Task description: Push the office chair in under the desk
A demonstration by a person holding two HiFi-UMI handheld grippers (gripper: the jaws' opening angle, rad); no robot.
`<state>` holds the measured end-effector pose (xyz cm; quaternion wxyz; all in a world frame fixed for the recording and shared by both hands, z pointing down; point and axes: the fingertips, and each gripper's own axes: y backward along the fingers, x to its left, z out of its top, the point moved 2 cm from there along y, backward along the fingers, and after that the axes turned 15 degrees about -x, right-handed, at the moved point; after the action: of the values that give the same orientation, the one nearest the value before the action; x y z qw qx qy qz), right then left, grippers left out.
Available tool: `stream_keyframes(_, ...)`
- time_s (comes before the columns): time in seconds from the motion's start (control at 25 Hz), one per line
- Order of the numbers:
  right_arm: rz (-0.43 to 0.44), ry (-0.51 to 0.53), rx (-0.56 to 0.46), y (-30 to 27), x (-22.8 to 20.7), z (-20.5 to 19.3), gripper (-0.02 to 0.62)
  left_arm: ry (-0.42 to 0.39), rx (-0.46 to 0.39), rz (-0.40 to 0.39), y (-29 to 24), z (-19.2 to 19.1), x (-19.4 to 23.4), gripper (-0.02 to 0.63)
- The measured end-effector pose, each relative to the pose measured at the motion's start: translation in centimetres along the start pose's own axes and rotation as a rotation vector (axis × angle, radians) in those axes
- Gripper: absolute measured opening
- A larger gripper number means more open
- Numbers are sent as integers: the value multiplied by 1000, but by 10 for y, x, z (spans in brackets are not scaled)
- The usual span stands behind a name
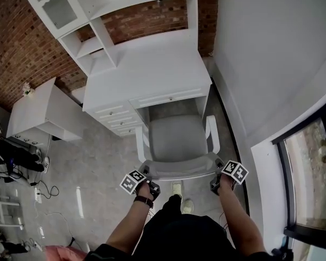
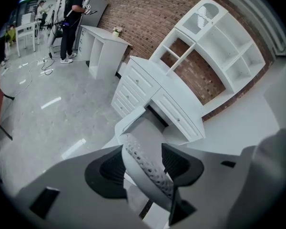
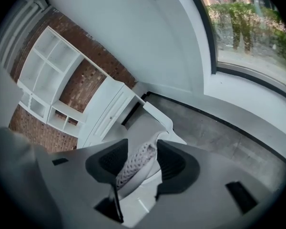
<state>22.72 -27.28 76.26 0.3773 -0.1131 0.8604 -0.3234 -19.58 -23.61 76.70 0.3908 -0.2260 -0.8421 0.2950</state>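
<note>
The grey office chair (image 1: 176, 137) stands with its seat front partly under the white desk (image 1: 146, 75), its white armrests on either side. My left gripper (image 1: 148, 174) is shut on the left end of the perforated backrest rim (image 1: 179, 171); my right gripper (image 1: 218, 171) is shut on the right end. In the left gripper view the rim (image 2: 150, 173) runs between the dark pads of the left gripper (image 2: 143, 161), with the desk drawers (image 2: 174, 113) ahead. In the right gripper view the rim (image 3: 133, 168) fills the gap of the right gripper (image 3: 142, 163), and the armrest (image 3: 159, 116) points toward the desk (image 3: 109, 104).
A white hutch with shelves (image 1: 98, 15) stands on the desk against a brick wall (image 1: 22, 42). A low white side table (image 1: 43, 113) is at the left. The white wall (image 1: 271, 53) and a window (image 1: 309, 173) close in on the right. A person (image 2: 74, 18) stands far left, cables (image 1: 43, 192) on the floor.
</note>
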Motion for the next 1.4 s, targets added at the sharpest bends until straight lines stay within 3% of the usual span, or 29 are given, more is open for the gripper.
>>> stream_keyframes(0.8, 15, 14, 22, -90, 56, 50, 183, 3, 24, -33, -82, 38, -65, 229)
stream_keyframes(1.4, 13, 6, 12, -122, 77, 67, 184, 15, 40, -54, -113, 53, -89, 238)
